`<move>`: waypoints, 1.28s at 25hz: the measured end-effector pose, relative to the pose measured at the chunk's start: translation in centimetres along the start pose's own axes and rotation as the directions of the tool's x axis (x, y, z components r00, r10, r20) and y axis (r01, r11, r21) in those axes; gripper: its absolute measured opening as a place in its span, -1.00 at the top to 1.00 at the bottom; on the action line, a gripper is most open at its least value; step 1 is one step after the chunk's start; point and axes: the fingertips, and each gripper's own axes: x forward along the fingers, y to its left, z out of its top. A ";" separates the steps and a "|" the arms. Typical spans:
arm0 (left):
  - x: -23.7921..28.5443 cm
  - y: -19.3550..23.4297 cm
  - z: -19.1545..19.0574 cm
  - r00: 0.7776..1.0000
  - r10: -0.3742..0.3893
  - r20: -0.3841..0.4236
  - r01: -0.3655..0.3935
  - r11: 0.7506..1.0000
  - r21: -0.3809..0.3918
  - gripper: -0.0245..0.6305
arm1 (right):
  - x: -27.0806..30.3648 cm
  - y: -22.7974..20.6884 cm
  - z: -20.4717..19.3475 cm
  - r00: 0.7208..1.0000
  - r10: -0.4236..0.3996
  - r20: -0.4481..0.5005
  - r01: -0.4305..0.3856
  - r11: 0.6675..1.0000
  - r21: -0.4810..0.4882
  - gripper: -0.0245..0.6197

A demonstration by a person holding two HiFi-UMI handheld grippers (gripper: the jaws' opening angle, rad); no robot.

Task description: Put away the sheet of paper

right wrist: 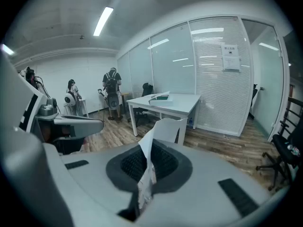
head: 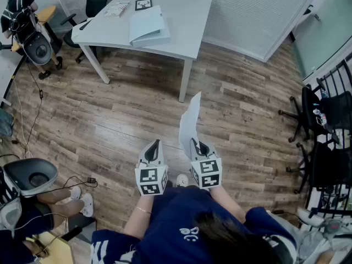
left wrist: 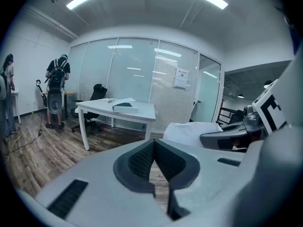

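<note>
Head view has the person standing on a wooden floor (head: pixel 126 109) with both grippers held out side by side. On the left, the left gripper (head: pixel 155 143) has its jaws pressed fully together with nothing between them; the left gripper view shows the ribbed pads (left wrist: pixel 142 157) meeting along one line, and only floor shows below them. The sheet of paper (left wrist: pixel 189 131) appears there off to the right of those jaws, apart from them.

Just to the right, the right gripper (head: pixel 198 143) has its jaws clamped on the lower edge of the sheet of paper (head: pixel 190 122). In the right gripper view the sheet (right wrist: pixel 163 129) comes up from between the closed pads (right wrist: pixel 163 164) and stands above them.

It is a white sheet, seen nearly edge-on from the head view, rising to a pointed upper corner. It bows over near its top and is crumpled where the jaws pinch it.

It hangs in the air over the floor, well apart from the white desk (head: pixel 187 21) ahead, which carries a pale folder (head: pixel 148 27).
</note>
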 end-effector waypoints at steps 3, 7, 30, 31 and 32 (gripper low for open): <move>0.1 0.8 0.2 1.000 -0.004 0.002 0.004 1.000 0.000 0.92 | 0.4 0.4 0.2 1.000 -0.013 0.000 0.013 1.000 0.017 0.90; 0.5 2.8 0.7 1.000 0.007 0.009 -0.007 1.000 -0.030 0.92 | 1.2 1.1 1.4 1.000 -0.013 0.024 0.012 0.998 0.062 0.90; 9.2 10.0 3.8 1.000 -0.001 -0.017 0.001 1.000 -0.007 0.92 | 11.2 -1.3 7.4 0.997 -0.042 0.066 0.038 0.997 0.071 0.90; 10.2 9.9 4.2 1.000 -0.002 -0.016 0.002 1.000 -0.003 0.92 | 12.0 -1.9 8.0 0.997 -0.033 0.067 0.029 0.998 0.061 0.90; 11.3 9.7 4.8 1.000 -0.007 -0.015 0.007 1.000 0.004 0.92 | 12.8 -2.5 8.6 0.997 -0.023 0.070 0.019 0.999 0.051 0.90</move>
